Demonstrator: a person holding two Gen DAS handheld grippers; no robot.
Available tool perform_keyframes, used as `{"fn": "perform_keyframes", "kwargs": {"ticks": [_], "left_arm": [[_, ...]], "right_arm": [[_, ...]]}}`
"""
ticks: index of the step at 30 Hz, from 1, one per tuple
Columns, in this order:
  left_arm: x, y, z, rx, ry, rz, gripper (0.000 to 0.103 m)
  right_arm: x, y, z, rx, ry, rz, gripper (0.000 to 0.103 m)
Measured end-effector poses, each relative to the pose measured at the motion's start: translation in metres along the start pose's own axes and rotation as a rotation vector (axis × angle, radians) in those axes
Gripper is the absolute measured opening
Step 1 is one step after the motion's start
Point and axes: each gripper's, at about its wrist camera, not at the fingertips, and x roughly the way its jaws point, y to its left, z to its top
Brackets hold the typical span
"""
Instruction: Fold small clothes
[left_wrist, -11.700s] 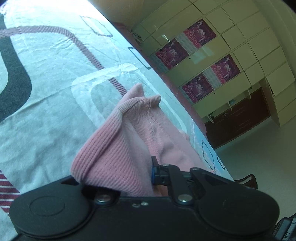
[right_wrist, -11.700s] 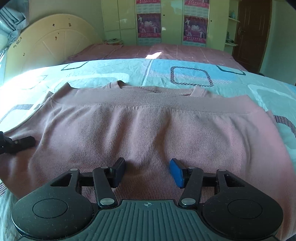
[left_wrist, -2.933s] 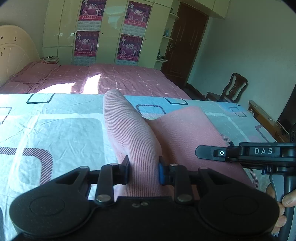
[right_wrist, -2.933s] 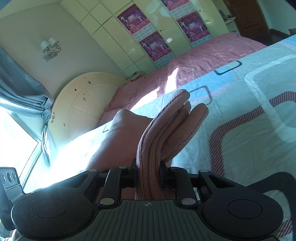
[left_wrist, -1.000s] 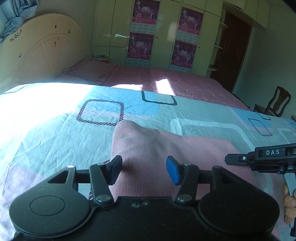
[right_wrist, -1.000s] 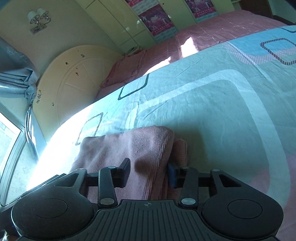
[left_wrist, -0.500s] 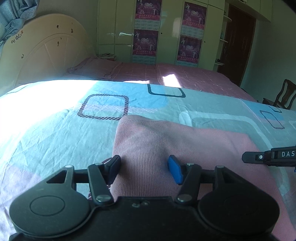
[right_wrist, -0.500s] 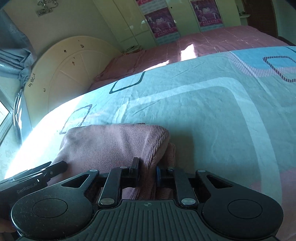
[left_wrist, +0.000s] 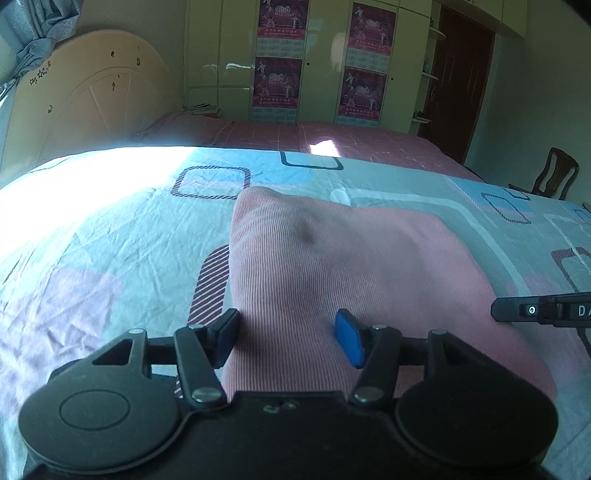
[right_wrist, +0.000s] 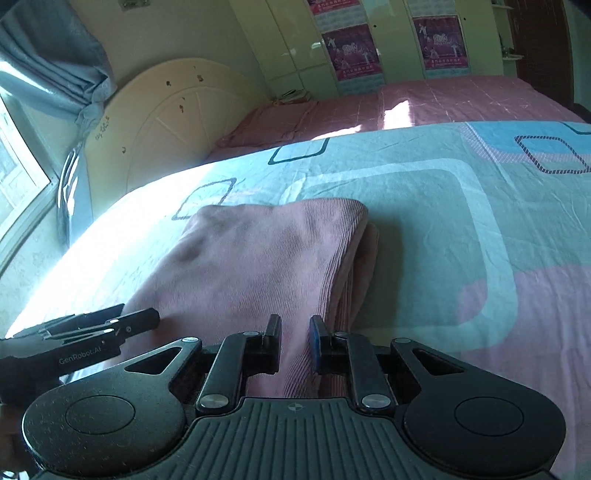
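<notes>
Through the left wrist camera, we are looking along our left gripper (left_wrist: 287, 338), which is sitting low and level over the near edge of the pink ribbed sweater (left_wrist: 343, 266). Its jaws are standing wide apart, the black finger at the garment's left edge and the blue-padded one over the knit, pinching nothing. The sweater is lying folded into a thick rectangle on the patterned bedsheet (left_wrist: 110, 240), with its far left corner puffing up slightly and a small dimple showing in the top layer. The tip of our right gripper (left_wrist: 535, 312) is poking in from the right edge, just beside the sweater's right side.

Through the right wrist camera, we are seeing our right gripper (right_wrist: 295, 341) tilted a little, pointing along the sweater's (right_wrist: 258, 258) right-hand edge. Its jaws are sitting narrowly apart with a strip of the ribbed fabric running between them; we cannot tell whether the pads are actually pressing it. The folded layers are showing stacked along that right edge, with a lower layer peeking out beyond the top one. The left gripper (right_wrist: 110, 323) is resting at the sweater's near left side. The sheet (right_wrist: 461, 221) is spreading out around the garment.
</notes>
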Motion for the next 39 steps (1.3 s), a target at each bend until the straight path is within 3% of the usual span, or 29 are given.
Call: {"fn": "perform_keyframes", "kwargs": {"ticks": [6, 13, 18, 20, 21, 22, 23, 24, 25, 26, 30, 32, 33, 36, 39], "left_arm": [[0.004, -0.005, -0.006, 0.016, 0.004, 0.015, 0.056], [-0.023, -0.004, -0.008, 0.001, -0.009, -0.001, 0.055], [-0.031, -0.013, -0.025, 0.044, 0.000, -0.008, 0.057], [-0.027, -0.017, -0.031, 0.064, 0.007, 0.003, 0.058], [-0.026, -0.018, -0.032, 0.069, 0.007, 0.006, 0.058], [-0.026, -0.019, -0.033, 0.074, 0.005, 0.009, 0.059], [-0.026, -0.019, -0.033, 0.077, 0.006, 0.009, 0.059], [-0.026, -0.019, -0.033, 0.077, 0.007, 0.007, 0.059], [-0.026, -0.019, -0.033, 0.076, 0.009, 0.006, 0.059], [-0.027, -0.018, -0.032, 0.074, 0.013, 0.004, 0.059], [-0.031, -0.016, -0.032, 0.067, 0.022, -0.009, 0.060], [-0.031, -0.016, -0.035, 0.071, 0.017, -0.011, 0.061], [-0.030, -0.017, -0.038, 0.081, 0.018, -0.006, 0.061], [-0.029, -0.018, -0.040, 0.091, 0.010, -0.003, 0.063], [-0.030, -0.018, -0.038, 0.087, 0.017, -0.019, 0.071]], "right_arm": [[0.005, -0.005, -0.026, 0.001, 0.068, -0.036, 0.015], [-0.018, -0.001, -0.031, 0.008, -0.006, -0.089, 0.006], [-0.036, 0.005, -0.043, 0.028, -0.027, -0.074, 0.008], [-0.037, 0.007, -0.051, 0.045, -0.017, -0.065, 0.021], [-0.034, 0.009, -0.056, 0.035, -0.004, -0.080, 0.039], [-0.031, 0.011, -0.060, 0.027, 0.005, -0.097, 0.048], [-0.030, 0.011, -0.066, 0.023, 0.015, -0.101, 0.048], [-0.027, 0.011, -0.068, 0.020, 0.026, -0.111, 0.043], [-0.024, 0.013, -0.072, 0.009, 0.032, -0.126, 0.020], [-0.024, 0.012, -0.073, 0.008, 0.035, -0.133, 0.015], [-0.038, 0.011, -0.069, 0.037, -0.018, -0.146, 0.011], [-0.031, 0.004, -0.071, 0.061, 0.018, -0.175, 0.005], [-0.024, 0.000, -0.075, 0.078, 0.050, -0.164, 0.005], [-0.028, 0.009, -0.073, 0.043, 0.037, -0.191, 0.005], [-0.044, 0.017, -0.071, 0.059, -0.019, -0.205, 0.006]]}}
